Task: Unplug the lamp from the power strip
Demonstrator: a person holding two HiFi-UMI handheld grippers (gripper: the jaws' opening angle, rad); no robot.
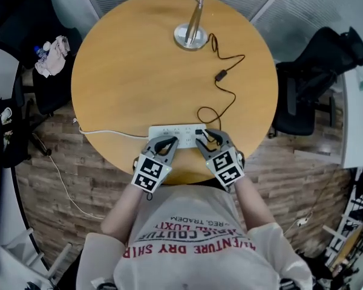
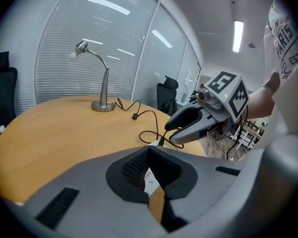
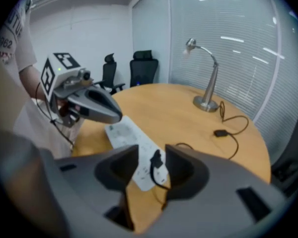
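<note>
"So where's the plug point(image 3: 156, 159) of the lamp point(image 1: 191, 34)?"

"Seated in the white power strip point(image 1: 169, 131) at the table's point(image 1: 127, 83) near edge, between the right gripper's point(image 1: 209, 136) parted jaws."

"And the left gripper point(image 1: 168, 140)?"

"Jaws together, tips down at the strip, beside the right one."

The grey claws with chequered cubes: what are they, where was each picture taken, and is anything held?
A person holds two-jawed tongs: a left gripper and a right gripper. One picture looks down from a camera on the person's head; the others come from cameras riding on each gripper. On the table are a white power strip and a lamp, whose black plug sits on the strip. The left jaws are shut, tips at the strip. The right jaws stand apart around the plug, holding nothing.
</note>
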